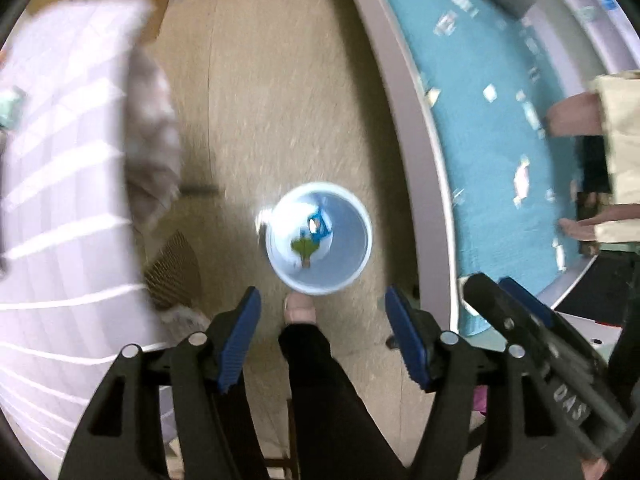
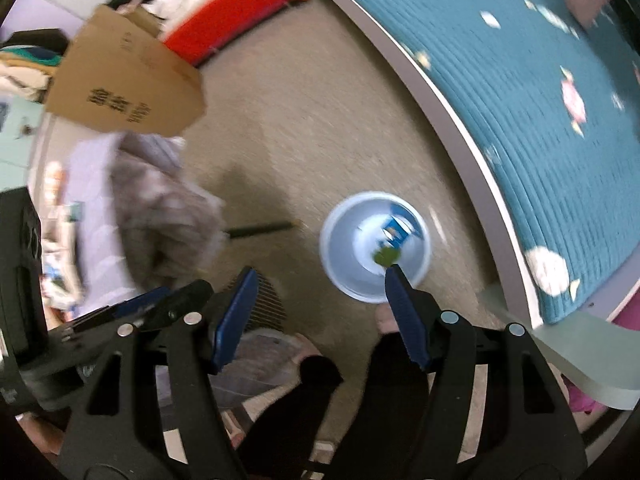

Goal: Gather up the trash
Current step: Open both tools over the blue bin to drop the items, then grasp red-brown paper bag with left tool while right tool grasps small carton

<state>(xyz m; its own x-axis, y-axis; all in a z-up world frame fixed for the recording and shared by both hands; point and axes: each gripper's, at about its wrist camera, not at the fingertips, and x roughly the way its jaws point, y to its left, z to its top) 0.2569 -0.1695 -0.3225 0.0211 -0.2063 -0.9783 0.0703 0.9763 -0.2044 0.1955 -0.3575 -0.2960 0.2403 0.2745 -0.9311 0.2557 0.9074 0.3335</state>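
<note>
Left wrist view: your left gripper (image 1: 322, 318) is spread wide w/ nothing held; bin (image 1: 319, 238) sits just above it, center frame. Right gripper (image 2: 320, 294) is likewise empty.

Room bright, light soft and even. Both pictures smeared by motion blur. Round lens bends bed edge (image 1: 416, 128) into curve; corners dark. Soft shadow on carpet (image 2: 256, 184). White bucket (image 1: 320, 238) fuzzy.
</note>
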